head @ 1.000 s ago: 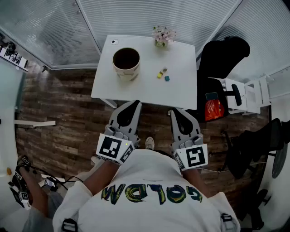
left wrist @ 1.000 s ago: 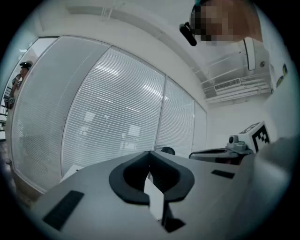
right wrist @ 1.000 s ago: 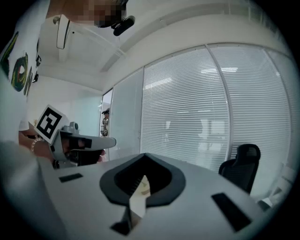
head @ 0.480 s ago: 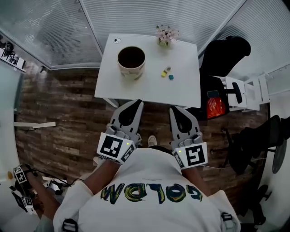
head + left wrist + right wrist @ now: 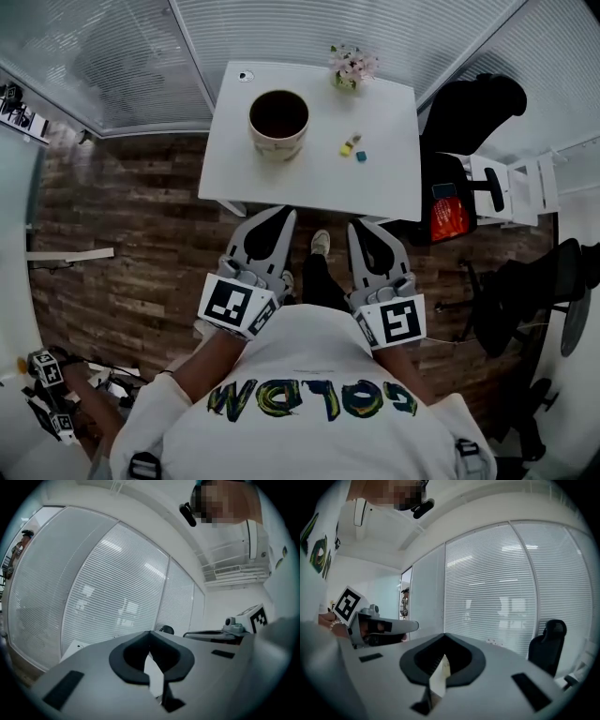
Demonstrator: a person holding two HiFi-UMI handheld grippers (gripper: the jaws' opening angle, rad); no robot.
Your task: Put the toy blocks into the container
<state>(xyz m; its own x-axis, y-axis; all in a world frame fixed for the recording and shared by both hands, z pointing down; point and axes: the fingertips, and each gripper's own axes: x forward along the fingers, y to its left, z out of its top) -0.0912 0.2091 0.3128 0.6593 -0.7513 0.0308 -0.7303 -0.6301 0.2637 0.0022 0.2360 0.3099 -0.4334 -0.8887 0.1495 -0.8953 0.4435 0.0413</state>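
Blocks (image 5: 346, 149) sit on the surface (image 5: 309, 183) right of the container (image 5: 278, 120); only the head view shows them. We hold left gripper (image 5: 281, 216) and right gripper (image 5: 362, 228) side by side, short of the surface, jaws clenched and empty, cameras facing blinds (image 5: 497, 573).

A round cream container (image 5: 278, 122) with a dark inside stands upright toward the left of the white bench (image 5: 394, 183). To its right, well apart, three small toy blocks lie clustered: a yellow block (image 5: 345, 148), a teal block (image 5: 361, 157) and a greyish block (image 5: 354, 139).
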